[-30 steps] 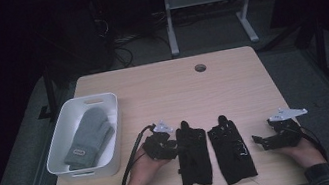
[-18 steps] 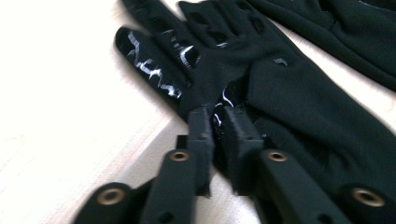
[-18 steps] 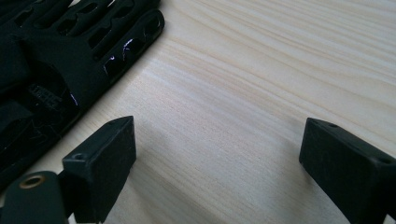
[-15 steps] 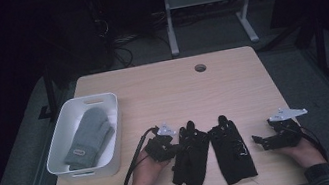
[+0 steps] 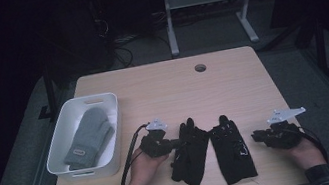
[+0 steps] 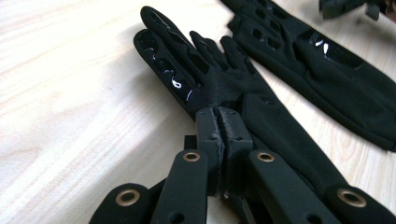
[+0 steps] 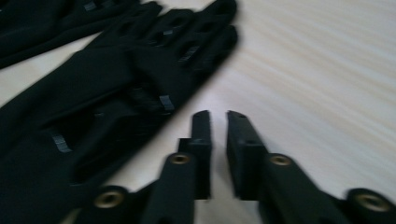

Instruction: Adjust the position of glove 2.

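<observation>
Left claw [image 6: 217, 116] clenched on edge of left black glove [image 5: 188, 152], just right of white bin [image 5: 61, 155] on tabletop [image 5: 160, 80], probably for lifting. Right claw [image 7: 217, 119], just closing on nothing, waits beside right black glove [image 5: 232, 149].

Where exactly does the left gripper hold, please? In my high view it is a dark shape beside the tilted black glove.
Observer: The left gripper is shut on the edge of the tilted glove, near where the glove's fingers begin.
Operator: And the right gripper, does it grip the straight glove?
Observer: No. The right gripper has just been closing. A narrow gap remains, and nothing is between its jaws.
Operator: Does it touch that glove?
Observer: Its tips stand over the bare table, just off the edge of the straight glove.
</observation>
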A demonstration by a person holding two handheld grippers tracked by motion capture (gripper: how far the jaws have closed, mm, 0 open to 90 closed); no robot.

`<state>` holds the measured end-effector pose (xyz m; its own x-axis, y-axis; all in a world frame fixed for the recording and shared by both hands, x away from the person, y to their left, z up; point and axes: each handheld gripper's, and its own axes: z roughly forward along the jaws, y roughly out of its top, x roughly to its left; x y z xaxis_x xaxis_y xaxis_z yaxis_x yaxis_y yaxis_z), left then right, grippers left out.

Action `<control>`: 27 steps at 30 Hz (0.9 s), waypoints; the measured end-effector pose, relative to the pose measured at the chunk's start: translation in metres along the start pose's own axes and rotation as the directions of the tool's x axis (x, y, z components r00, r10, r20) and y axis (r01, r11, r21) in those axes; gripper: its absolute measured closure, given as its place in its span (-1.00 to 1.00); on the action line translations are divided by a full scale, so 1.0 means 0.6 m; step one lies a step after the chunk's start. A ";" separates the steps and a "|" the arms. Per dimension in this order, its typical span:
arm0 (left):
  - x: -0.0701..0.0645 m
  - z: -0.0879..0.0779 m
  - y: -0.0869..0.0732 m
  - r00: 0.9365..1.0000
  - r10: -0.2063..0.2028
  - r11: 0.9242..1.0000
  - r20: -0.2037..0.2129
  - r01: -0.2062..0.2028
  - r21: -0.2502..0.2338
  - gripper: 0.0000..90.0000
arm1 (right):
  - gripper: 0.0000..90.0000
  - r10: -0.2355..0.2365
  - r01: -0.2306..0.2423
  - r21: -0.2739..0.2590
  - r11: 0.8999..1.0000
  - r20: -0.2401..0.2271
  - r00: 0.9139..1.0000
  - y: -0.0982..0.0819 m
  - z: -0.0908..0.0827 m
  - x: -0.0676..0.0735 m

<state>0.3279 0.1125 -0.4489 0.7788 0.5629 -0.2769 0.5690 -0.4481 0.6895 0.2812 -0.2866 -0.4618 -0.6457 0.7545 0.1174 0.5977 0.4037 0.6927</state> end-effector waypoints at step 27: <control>-0.008 -0.033 0.023 0.987 -0.045 0.993 0.152 0.060 -0.097 0.95 | 1.00 -0.132 0.146 0.064 0.987 -0.187 0.973 0.032 0.047 0.090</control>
<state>0.3268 0.1174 -0.4245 0.7834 0.4707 -0.4059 0.5866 -0.3440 0.7332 0.2711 -0.2234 -0.4625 -0.7963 0.5843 0.1565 0.5262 0.5415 0.6557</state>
